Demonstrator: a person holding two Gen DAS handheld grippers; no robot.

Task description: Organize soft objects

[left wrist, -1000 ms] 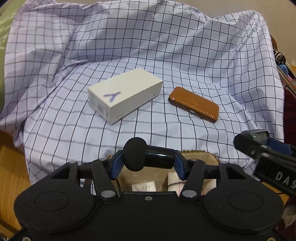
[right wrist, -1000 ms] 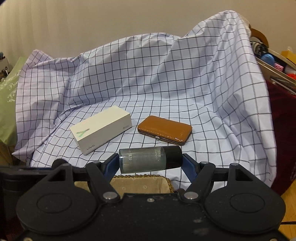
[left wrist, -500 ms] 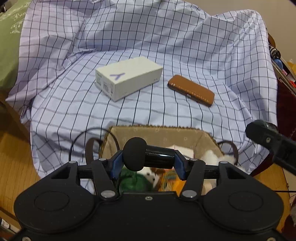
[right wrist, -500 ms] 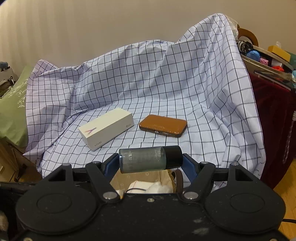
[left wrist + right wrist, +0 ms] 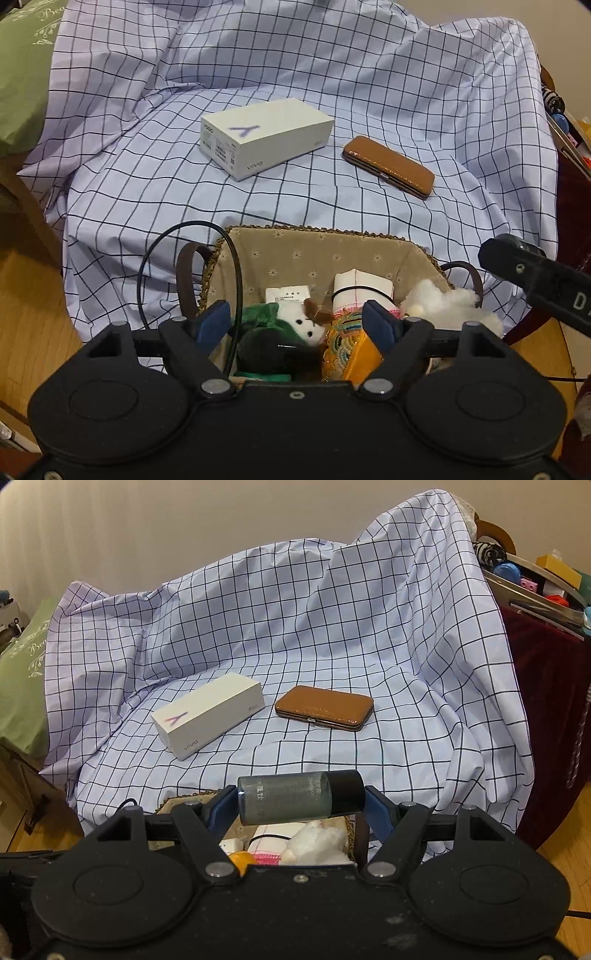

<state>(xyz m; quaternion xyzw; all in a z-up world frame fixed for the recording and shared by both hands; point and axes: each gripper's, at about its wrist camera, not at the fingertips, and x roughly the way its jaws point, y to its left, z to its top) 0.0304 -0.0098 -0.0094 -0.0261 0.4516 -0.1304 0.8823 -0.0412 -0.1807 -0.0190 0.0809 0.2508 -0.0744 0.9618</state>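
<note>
- Left wrist view: left gripper (image 5: 297, 323) hangs over the basket (image 5: 317, 243), jaws opening, pads clear of everything. The dark bottle (image 5: 271, 354) lies below and between them, in the basket on the green plush (image 5: 264, 319), not gripped.
- Risk: the bottle sits on soft, uneven stuff beside the white plush (image 5: 304, 326) and orange box (image 5: 349, 354). It can roll or tip deeper as the pile settles, and a hard thing on plush squashes it.
- Risk: the black cable (image 5: 236, 273) loops over the basket's left rim and runs down next to the left pad (image 5: 214, 319). Pulling the gripper out carelessly can snag it and drag the basket.
- Fluffy white toy (image 5: 443, 304) sits at the right wall of the basket; right gripper's body (image 5: 535, 273) shows just beyond that, so the two tools are crowded and can bump.
- Right wrist view: right gripper (image 5: 301, 803) is clamped end to end on the clear bottle (image 5: 295, 797), held level above the basket's near edge.
- Risk: the grip is on cap and base only, both smooth; a small tilt and it slips out, landing on the cloth (image 5: 332, 664) or rim instead of inside.
- White box (image 5: 208, 714) and brown case (image 5: 325, 707) lie apart on the cloth, well clear.
</note>
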